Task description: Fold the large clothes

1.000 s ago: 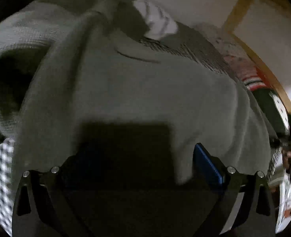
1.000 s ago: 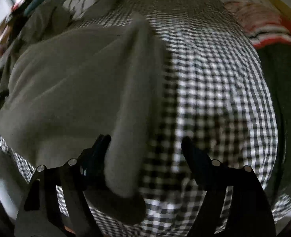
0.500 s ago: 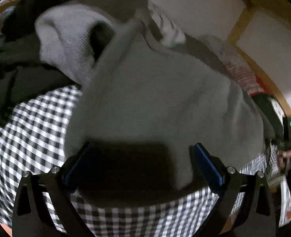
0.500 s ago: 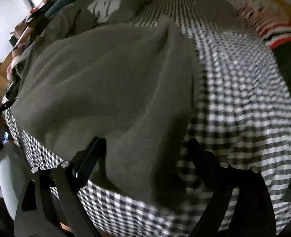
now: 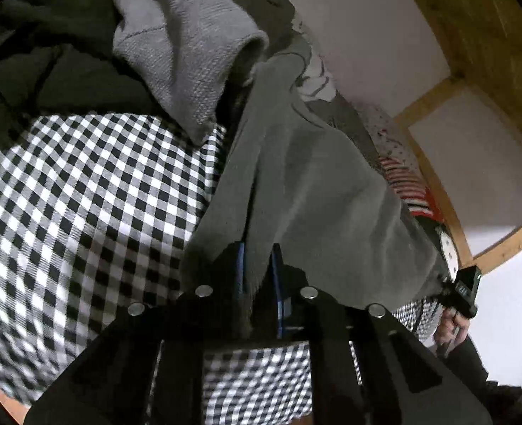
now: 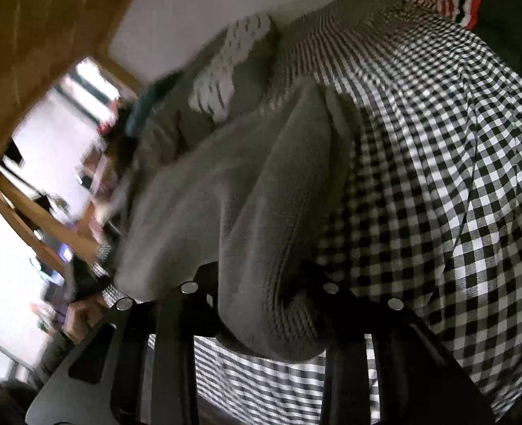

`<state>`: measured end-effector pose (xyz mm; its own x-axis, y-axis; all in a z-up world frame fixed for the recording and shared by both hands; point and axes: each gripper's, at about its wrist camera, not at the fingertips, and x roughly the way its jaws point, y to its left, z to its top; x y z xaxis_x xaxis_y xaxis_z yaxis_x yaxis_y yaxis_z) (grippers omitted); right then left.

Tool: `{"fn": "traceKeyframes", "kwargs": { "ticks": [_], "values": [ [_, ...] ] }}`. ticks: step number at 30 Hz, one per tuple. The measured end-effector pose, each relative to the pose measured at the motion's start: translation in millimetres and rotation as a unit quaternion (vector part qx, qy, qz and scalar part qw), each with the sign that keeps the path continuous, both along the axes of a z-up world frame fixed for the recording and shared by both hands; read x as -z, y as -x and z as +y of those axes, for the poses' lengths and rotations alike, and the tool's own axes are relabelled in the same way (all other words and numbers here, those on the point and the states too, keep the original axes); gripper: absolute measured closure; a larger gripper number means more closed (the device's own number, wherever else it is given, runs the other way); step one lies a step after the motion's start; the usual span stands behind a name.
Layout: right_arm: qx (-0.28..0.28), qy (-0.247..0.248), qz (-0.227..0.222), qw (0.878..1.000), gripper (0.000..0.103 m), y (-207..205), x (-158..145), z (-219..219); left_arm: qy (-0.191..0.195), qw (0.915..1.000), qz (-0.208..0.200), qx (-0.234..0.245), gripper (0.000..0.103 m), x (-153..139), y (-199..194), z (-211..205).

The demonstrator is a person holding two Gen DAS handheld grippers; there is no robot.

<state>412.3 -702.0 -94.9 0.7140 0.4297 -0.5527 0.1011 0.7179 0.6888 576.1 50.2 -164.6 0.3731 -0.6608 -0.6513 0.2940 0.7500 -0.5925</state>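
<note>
A: Left wrist view: left claw point(image 5: 257, 265) is pinched on the near edge of the grey garment point(image 5: 307, 184), which is spread on the checked bed point(image 5: 83, 194).

B: Right claw point(image 6: 261, 283) is clamped on a thick bunched fold of it. Long axis is seen running away from both claws, toward the wall point(image 5: 367, 35). Neither claw is judged nearer; a fold away from the claws is suggested.
</note>
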Motion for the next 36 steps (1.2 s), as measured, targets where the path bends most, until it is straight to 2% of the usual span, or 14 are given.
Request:
{"fn": "traceKeyframes", "kwargs": {
  "ticks": [10, 14, 16, 17, 19, 20, 21, 23, 24, 27, 28, 31, 34, 36],
  "values": [
    [0.041, -0.058, -0.027, 0.997, 0.076, 50.6, 1.8, -33.7, -0.013, 0.9986, 0.034, 0.040, 0.091, 6.7, 30.4, -17.4],
    [0.037, -0.036, 0.024, 0.998, 0.075, 52.1, 19.7, -37.9, -0.042, 0.9972, 0.040, 0.048, 0.087, 25.1, 35.2, -36.1],
    [0.032, 0.007, 0.068, 0.997, 0.067, 46.5, 26.6, -28.3, -0.051, 0.9977, 0.031, 0.030, 0.082, 23.8, 35.7, -38.0],
    [0.035, 0.046, 0.090, 0.994, 0.054, 45.0, 25.3, -21.5, -0.068, 0.9975, 0.015, 0.009, 0.074, 15.9, 39.1, -38.0],
    [0.081, 0.110, 0.101, 0.985, 0.030, 52.0, 10.1, -18.4, -0.121, 0.9911, -0.038, -0.042, 0.045, -8.3, 49.9, -42.4],
    [0.106, 0.137, 0.096, 0.980, 0.010, 56.2, 0.6, -18.4, -0.154, 0.9826, -0.071, -0.076, 0.015, -23.5, 58.2, -46.8],
    [0.137, 0.172, 0.082, 0.972, 0.005, 61.7, -12.8, -18.1, -0.189, 0.9678, -0.103, -0.130, 0.005, -41.3, 71.2, -54.2],
    [0.157, 0.245, 0.046, 0.956, 0.003, 63.8, -42.4, -4.4, -0.206, 0.9546, -0.126, -0.175, 0.005, -57.4, 85.5, -75.2],
    [0.146, 0.271, 0.041, 0.951, 0.003, 58.3, -51.4, 7.0, -0.213, 0.9534, -0.129, -0.170, 0.005, -60.7, 89.5, -93.6],
    [0.086, 0.305, 0.056, 0.947, 0.003, 23.0, -61.6, 56.4, -0.225, 0.9612, -0.130, -0.092, 0.005, -53.2, 91.2, -146.2],
    [0.073, 0.307, 0.059, 0.947, 0.003, 14.2, -62.5, 67.2, -0.243, 0.9601, -0.123, -0.062, 0.005, -45.5, 89.8, -169.4],
    [0.014, 0.314, 0.067, 0.947, 0.004, -17.1, -54.4, 117.4, -0.273, 0.9542, -0.117, -0.038, 0.005, -23.1, 89.4, -211.0],
    [-0.018, 0.350, 0.074, 0.934, 0.004, -40.8, -36.6, 152.1, -0.294, 0.9505, -0.096, -0.034, 0.005, -1.2, 85.4, -225.1],
    [-0.035, 0.366, 0.082, 0.926, 0.004, -49.0, -22.4, 164.4, -0.282, 0.9548, -0.086, -0.039, 0.005, 9.4, 83.5, -220.5]
  ]
}}
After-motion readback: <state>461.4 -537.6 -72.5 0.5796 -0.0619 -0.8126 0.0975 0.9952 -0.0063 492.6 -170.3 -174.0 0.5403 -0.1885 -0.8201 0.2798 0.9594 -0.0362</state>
